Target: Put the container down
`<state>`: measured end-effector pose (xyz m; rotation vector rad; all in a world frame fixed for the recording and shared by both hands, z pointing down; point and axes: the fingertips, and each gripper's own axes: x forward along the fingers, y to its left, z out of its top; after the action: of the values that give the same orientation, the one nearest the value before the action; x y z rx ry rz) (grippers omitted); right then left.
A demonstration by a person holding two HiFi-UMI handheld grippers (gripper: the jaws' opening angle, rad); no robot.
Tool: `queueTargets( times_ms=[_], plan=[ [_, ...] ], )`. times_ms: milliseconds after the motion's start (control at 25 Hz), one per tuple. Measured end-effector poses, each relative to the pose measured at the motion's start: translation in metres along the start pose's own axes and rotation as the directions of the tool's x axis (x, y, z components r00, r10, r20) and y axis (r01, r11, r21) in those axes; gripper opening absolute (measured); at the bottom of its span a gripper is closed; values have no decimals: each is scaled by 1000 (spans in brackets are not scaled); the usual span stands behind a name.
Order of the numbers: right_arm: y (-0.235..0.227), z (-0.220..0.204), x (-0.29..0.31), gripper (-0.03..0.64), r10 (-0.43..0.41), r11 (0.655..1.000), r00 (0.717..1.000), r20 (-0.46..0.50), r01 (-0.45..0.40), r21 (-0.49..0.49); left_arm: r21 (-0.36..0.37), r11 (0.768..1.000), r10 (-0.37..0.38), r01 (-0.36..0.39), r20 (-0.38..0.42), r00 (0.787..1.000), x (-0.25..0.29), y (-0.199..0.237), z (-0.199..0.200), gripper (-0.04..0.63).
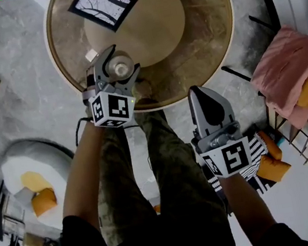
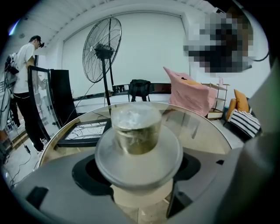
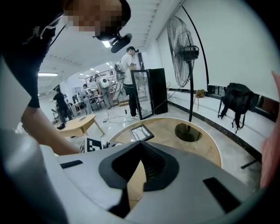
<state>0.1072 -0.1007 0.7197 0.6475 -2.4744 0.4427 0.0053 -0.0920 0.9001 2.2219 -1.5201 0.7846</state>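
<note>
A small clear container [image 1: 119, 67] with a wide round rim sits between the jaws of my left gripper [image 1: 115, 66], which is shut on it. It is held over the near edge of the round glass table [image 1: 209, 33]. In the left gripper view the container [image 2: 136, 130] fills the centre, and the grey jaws of the left gripper [image 2: 138, 173] close against its sides; whether its base touches the table is hidden. My right gripper [image 1: 205, 100] hangs off the table's near right edge, shut and empty. In its own view the right gripper [image 3: 139, 165] has its jaws together.
A black-framed picture [image 1: 102, 3] lies on the table's far side. A pink cushion on a rack [image 1: 289, 69] and a striped cushion [image 1: 258, 154] stand to the right. A pedestal fan [image 2: 102, 47], a black bag [image 2: 139, 89] and a standing person [image 2: 22, 83] are beyond the table.
</note>
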Motion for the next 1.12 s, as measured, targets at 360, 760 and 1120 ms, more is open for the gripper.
queueTargets(
  times_ms=[360, 760, 1120],
  plan=[
    [0, 10, -4, 20, -24, 1000, 999, 29, 24, 8, -32, 999, 10, -9, 45, 999, -16, 4, 3, 362],
    [8, 41, -15, 20, -61, 998, 996, 72, 62, -10, -128, 992, -3, 19, 125, 992, -107, 7, 19, 364],
    [30, 135, -73, 20, -177, 984, 974, 145, 180, -7, -389, 916, 78, 101, 419, 905, -259, 62, 182, 180]
  ],
)
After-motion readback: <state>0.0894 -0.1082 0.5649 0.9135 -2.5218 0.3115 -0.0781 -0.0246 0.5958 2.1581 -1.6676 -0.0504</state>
